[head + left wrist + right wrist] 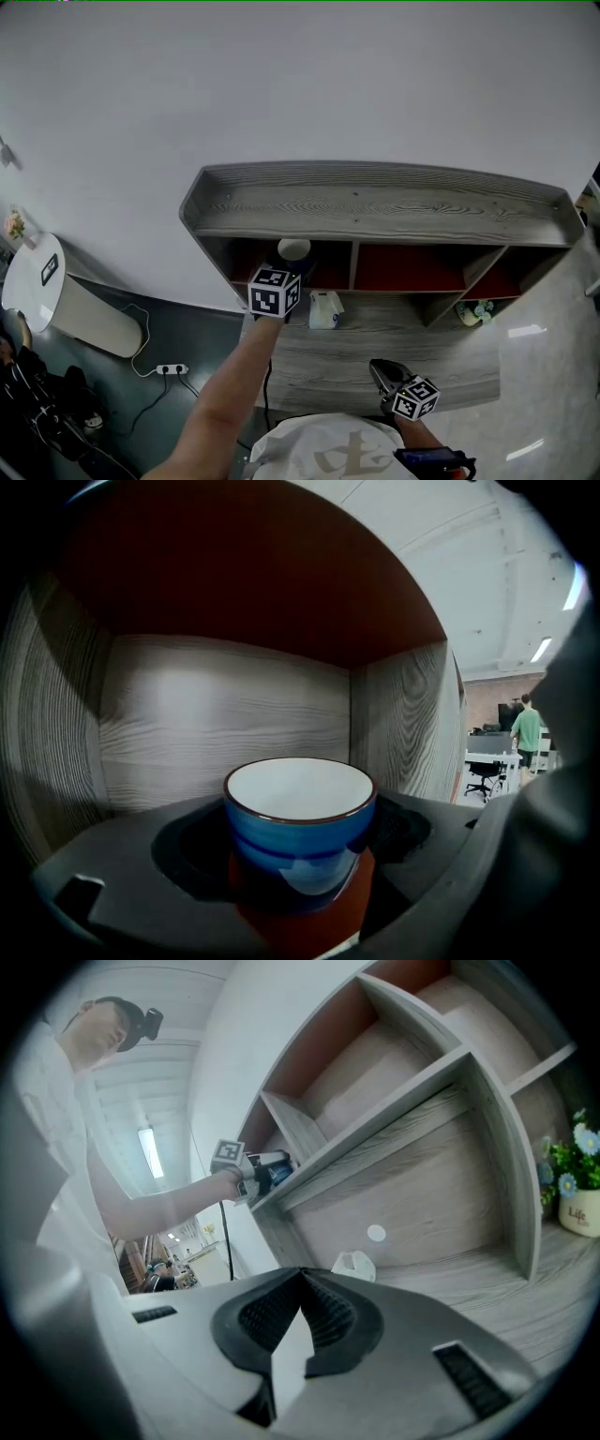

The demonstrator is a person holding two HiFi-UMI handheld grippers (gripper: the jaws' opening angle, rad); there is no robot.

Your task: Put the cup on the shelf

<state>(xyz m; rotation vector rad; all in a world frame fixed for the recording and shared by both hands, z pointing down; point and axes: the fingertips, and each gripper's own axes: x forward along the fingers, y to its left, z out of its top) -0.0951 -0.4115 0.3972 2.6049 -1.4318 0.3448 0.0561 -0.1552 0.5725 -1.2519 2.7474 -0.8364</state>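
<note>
The blue cup (pixel 300 832) with a white inside and a dark rim stands upright between the jaws of my left gripper (pixel 298 878), which is shut on it. A red surface shows right under the cup. In the head view the cup (pixel 293 249) is inside the upper left compartment of the grey wooden shelf (pixel 375 202), with my left gripper (pixel 286 272) reaching in from the front. My right gripper (pixel 384 375) hangs low in front of the shelf, shut and empty. Its pads (pixel 323 1321) meet, and beyond them the left gripper (pixel 258 1171) shows at the compartment edge.
A white packet (pixel 324 309) and a small flower pot (pixel 476 311) stand on the lower shelf board. The compartments have red backs and wooden dividers (pixel 353 266). A white round bin (pixel 33 272) and a power strip (pixel 171 369) are on the floor at left.
</note>
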